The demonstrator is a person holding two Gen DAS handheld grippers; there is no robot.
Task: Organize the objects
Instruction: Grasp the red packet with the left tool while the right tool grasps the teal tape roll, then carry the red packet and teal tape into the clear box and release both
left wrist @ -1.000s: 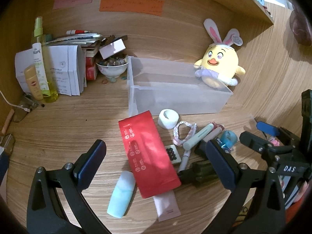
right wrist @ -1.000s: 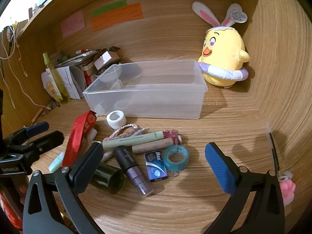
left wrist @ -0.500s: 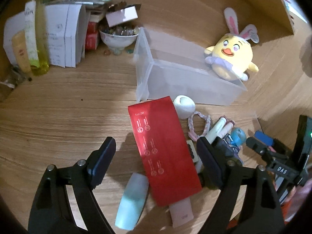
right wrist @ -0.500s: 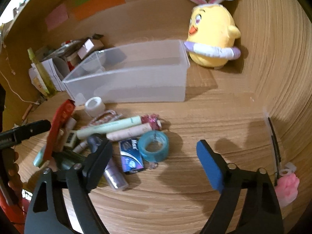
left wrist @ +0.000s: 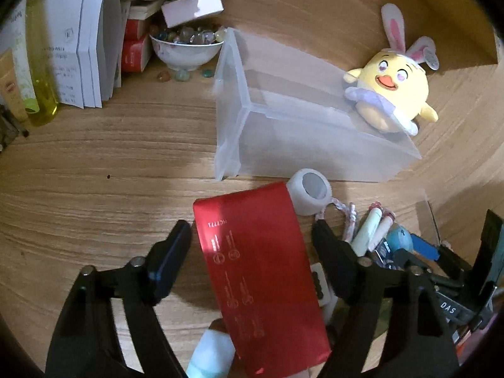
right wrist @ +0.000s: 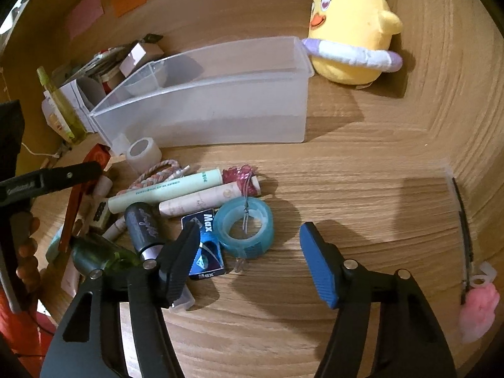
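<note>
Red packet (left wrist: pixel 258 271) is lying between your left gripper's (left wrist: pixel 252 245) wide-open fingers; your right gripper (right wrist: pixel 249 245), also gaping, is straddling the blue tape roll (right wrist: pixel 247 226).

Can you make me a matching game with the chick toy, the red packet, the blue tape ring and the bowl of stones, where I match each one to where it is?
Things:
1. chick toy
2. red packet
3. blue tape ring
4. bowl of stones

Places:
A. between the open fingers of the left gripper
B. beside the white booklets
C. at the far end of the clear bin
D. just ahead of the open right gripper

Pairs: 1-C, 2-A, 3-D, 4-B
</note>
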